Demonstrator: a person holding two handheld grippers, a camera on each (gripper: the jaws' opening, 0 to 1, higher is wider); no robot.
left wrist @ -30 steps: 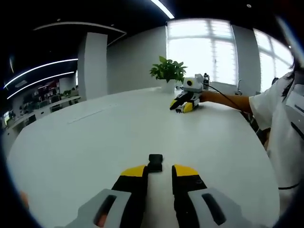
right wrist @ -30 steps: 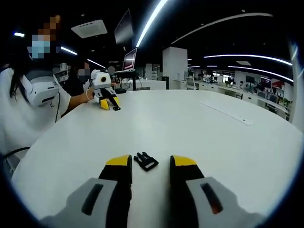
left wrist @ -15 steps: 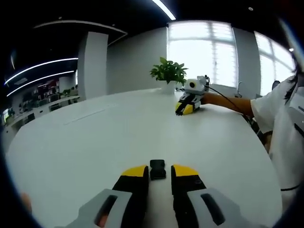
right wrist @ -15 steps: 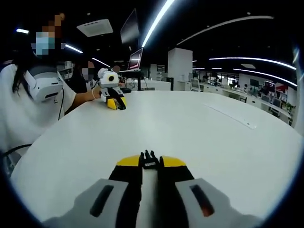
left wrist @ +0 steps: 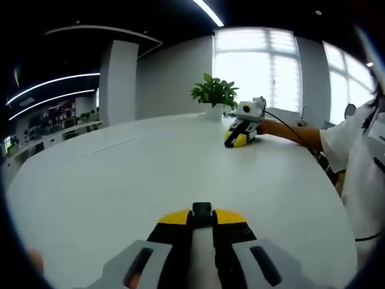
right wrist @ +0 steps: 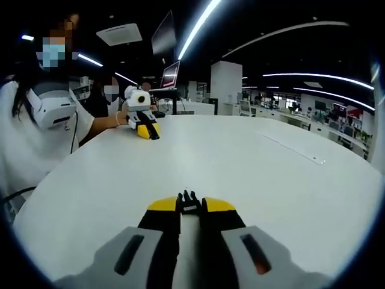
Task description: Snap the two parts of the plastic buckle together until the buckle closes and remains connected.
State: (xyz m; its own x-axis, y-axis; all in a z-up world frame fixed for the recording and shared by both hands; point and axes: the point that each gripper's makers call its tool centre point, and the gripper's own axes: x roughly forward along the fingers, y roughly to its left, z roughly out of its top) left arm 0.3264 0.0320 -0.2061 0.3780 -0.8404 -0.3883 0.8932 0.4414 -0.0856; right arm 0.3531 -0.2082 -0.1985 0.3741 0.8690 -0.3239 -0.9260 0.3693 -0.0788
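On the white surface, well apart, your left gripper pinches the buckle socket and your right gripper pinches the pronged half. Both halves are grasped; you must bring the 2 together and snap them.

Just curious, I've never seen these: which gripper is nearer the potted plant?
Right. The right gripper sits on the table just before the plant; the left gripper is far across it.

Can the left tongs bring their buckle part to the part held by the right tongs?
Probably yes. The left tongs grip one buckle part, the right tongs grip the pronged part, and only bare white table lies between.
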